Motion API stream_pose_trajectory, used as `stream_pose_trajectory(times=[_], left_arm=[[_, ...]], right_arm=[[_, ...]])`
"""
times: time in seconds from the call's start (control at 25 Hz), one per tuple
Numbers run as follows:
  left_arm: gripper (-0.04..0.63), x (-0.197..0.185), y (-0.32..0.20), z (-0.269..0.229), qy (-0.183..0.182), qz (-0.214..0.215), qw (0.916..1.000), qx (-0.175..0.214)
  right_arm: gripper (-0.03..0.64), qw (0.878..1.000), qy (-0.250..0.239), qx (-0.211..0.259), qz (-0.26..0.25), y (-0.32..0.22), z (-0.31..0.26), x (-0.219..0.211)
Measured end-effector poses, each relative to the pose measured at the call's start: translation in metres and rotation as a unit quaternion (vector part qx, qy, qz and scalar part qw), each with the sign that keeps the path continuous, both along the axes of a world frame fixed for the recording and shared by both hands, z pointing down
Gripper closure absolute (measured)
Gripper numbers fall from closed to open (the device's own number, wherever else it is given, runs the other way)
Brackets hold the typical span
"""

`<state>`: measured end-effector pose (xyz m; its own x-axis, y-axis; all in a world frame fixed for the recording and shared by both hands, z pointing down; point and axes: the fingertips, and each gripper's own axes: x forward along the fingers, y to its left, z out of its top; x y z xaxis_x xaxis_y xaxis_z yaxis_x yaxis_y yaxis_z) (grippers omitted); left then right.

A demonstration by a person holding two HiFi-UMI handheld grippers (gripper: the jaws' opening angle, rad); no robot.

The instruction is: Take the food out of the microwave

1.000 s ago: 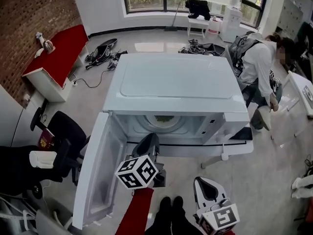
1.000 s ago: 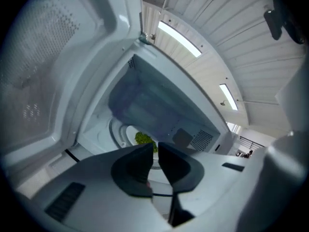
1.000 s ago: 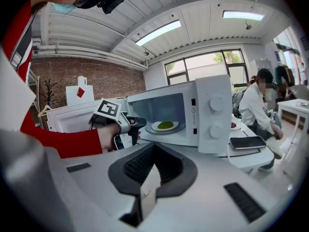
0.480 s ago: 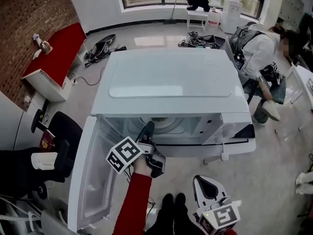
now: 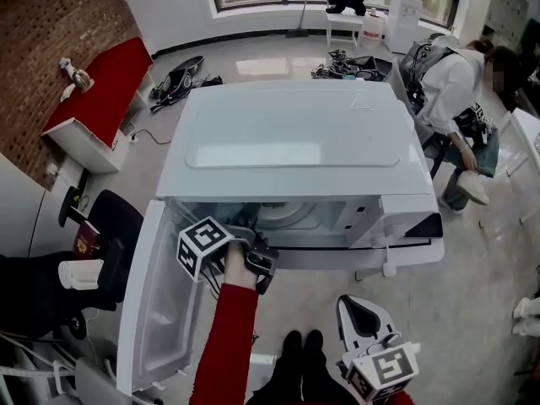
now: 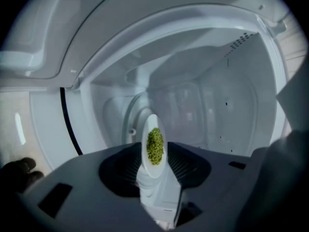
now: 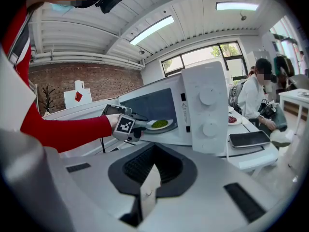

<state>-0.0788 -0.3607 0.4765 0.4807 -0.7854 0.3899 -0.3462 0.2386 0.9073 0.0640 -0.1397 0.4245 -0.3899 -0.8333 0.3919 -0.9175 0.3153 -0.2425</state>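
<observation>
Your left gripper (image 6: pixel 157 178) reaches into the open microwave (image 5: pixel 295 142). Its jaws are spread and have just been opening, and the near rim of the white plate (image 6: pixel 153 129) sits between them, not clamped. The plate, with its green food (image 6: pixel 155 146), rests on the turntable inside the cavity. Your right gripper (image 7: pixel 148 185) hangs low in front, jaws close together with nothing between them.

The microwave stands on a white worktop (image 7: pixel 251 156), its door (image 5: pixel 160 310) swung out to your left. A flat black item (image 7: pixel 248 139) lies further along the worktop.

The pale grey floor (image 5: pixel 253 66) is strewn with bags and cables. A red-topped bench (image 5: pixel 101 91) stands by the brick wall (image 5: pixel 51 24), with a black office chair (image 5: pixel 110 226) nearby. A person in white (image 5: pixel 443 87) sits at your right.
</observation>
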Motion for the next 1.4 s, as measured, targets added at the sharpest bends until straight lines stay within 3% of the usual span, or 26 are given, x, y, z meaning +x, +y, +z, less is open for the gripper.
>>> stream_pose_trajectory(times=[0.12,0.36,0.52,0.72,0.84,1.08,1.28,1.4], left_arm=[[0.430,-0.001,0.000,0.003,-0.001,-0.002,0.9998,-0.022],[0.430,0.002,-0.003,0.007,-0.012,0.002,0.9983,-0.058],[0.430,0.004,-0.006,0.008,-0.027,-0.004,0.9972,-0.070],[0.430,0.005,-0.010,0.011,-0.034,-0.014,0.9955,-0.087],[0.430,0.010,-0.008,0.011,-0.036,-0.015,0.9941,-0.101],[0.434,0.013,-0.011,0.010,-0.041,-0.022,0.9931,-0.108],[0.558,0.010,-0.004,0.020,-0.067,-0.021,0.9888,-0.132],[0.558,0.010,-0.004,0.019,-0.070,-0.025,0.9889,-0.128]], right_arm=[[0.603,1.000,0.000,0.022,-0.007,-0.005,-0.004,0.000],[0.603,1.000,-0.002,-0.021,-0.010,-0.004,-0.006,-0.003],[0.603,0.999,-0.004,0.041,-0.019,-0.013,-0.012,-0.003],[0.603,0.998,-0.007,0.054,-0.023,-0.017,-0.018,-0.004],[0.603,0.999,-0.018,0.035,-0.020,-0.015,-0.018,-0.006],[0.603,0.998,-0.011,0.065,-0.023,-0.019,-0.023,0.000],[0.603,1.000,-0.012,0.013,-0.021,-0.014,-0.018,-0.001],[0.603,0.999,-0.017,0.022,-0.021,-0.015,-0.019,-0.001]])
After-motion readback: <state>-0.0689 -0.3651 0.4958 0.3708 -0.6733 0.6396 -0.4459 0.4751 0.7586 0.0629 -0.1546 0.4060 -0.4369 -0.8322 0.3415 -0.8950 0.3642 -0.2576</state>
